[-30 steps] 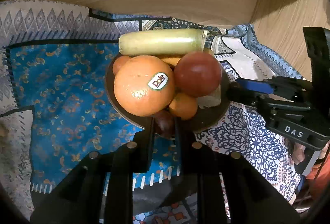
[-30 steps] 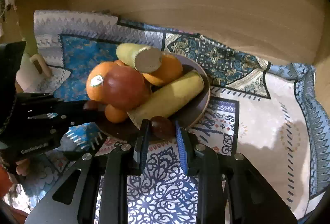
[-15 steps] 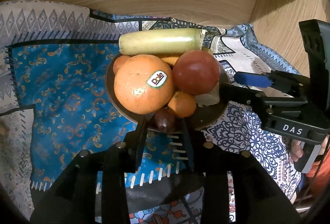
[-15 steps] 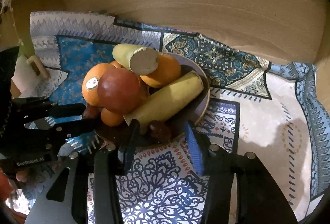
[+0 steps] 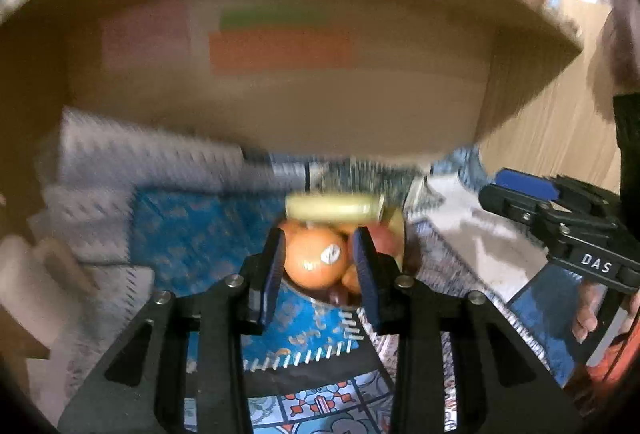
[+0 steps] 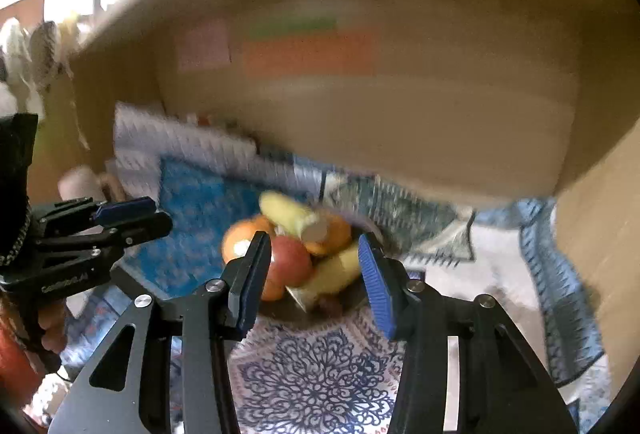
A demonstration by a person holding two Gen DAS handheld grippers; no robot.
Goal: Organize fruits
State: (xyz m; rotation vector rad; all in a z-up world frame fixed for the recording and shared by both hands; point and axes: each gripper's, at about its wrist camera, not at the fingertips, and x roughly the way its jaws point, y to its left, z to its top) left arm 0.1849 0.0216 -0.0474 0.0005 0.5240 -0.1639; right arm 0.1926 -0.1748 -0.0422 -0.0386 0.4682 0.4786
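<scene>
A dark bowl (image 6: 352, 304) on a patterned cloth holds a pile of fruit: a big orange (image 5: 314, 260) with a sticker, a red apple (image 6: 290, 260), a yellow-green banana piece (image 5: 334, 208), another banana (image 6: 336, 272), small oranges and small dark fruits (image 5: 338, 296). My left gripper (image 5: 318, 272) is open and empty, back from the bowl. My right gripper (image 6: 312, 284) is open wide and empty, also back from the bowl. Each gripper shows in the other's view, the right one (image 5: 560, 218) and the left one (image 6: 100, 224). Both views are blurred by motion.
The patterned blue and white cloth (image 6: 312, 374) covers the surface. A wooden wall (image 6: 400, 114) with coloured paper notes (image 6: 308, 50) stands behind. A pale cup-like object (image 6: 80, 182) sits at the far left.
Both grippers have let go of the small dark fruits, which lie at the bowl's near edge. Both have opened and pulled back and up from the bowl.
</scene>
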